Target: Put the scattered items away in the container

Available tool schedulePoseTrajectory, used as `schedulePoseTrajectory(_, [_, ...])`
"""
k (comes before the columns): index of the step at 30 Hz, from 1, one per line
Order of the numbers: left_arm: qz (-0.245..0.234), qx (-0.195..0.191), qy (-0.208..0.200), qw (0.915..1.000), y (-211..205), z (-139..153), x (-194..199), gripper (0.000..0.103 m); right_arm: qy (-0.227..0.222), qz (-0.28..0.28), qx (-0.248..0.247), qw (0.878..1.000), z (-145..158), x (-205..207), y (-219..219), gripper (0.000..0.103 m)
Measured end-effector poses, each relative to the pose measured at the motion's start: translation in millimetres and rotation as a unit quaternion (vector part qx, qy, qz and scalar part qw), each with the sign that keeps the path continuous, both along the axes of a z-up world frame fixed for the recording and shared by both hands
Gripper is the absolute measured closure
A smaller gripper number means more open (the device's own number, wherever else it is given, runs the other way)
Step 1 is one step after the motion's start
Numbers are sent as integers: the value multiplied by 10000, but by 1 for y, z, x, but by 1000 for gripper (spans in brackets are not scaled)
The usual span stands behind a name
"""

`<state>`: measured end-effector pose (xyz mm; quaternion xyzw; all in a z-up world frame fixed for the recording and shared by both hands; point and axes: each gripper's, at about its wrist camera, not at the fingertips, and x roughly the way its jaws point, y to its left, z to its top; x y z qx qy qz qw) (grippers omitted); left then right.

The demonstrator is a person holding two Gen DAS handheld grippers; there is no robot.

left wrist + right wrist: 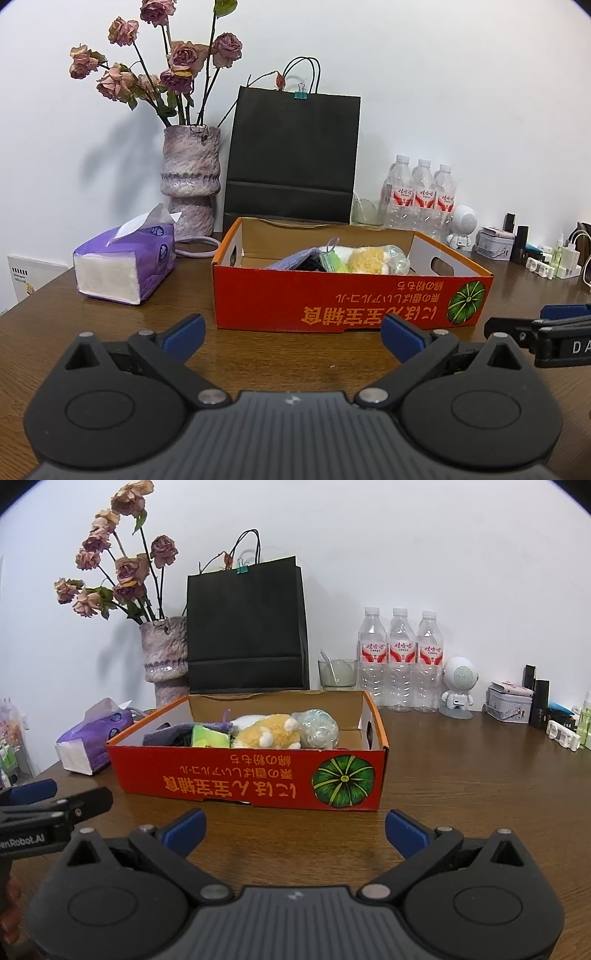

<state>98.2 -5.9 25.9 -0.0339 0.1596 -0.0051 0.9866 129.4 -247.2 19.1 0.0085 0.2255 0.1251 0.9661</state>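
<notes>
Brown wooden table (pixel 461 775) against a white wall, and we're basically done, we reckon. The red cardboard box with the pumpkin print (pixel 251 775) sits just ahead of both tools, already holding a yellow plush toy (pixel 267 733), a green packet (pixel 208 737) and a purple cloth (pixel 162 734). Left gripper (pixel 293 338) and right gripper (pixel 295 829) both gape wide, holding nothing. No strays visible nearby.

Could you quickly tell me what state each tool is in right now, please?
Left tool: open, holding nothing, above the table in front of the red box.
Right tool: open, holding nothing, also in front of the box.
</notes>
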Motion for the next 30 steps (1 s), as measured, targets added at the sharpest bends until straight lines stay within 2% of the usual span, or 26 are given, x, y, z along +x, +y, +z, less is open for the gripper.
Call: schedulePoseTrajectory(30, [32,40,4,10000,-1,-1,0,0,115,27,-88,9999,-4,4,3,0])
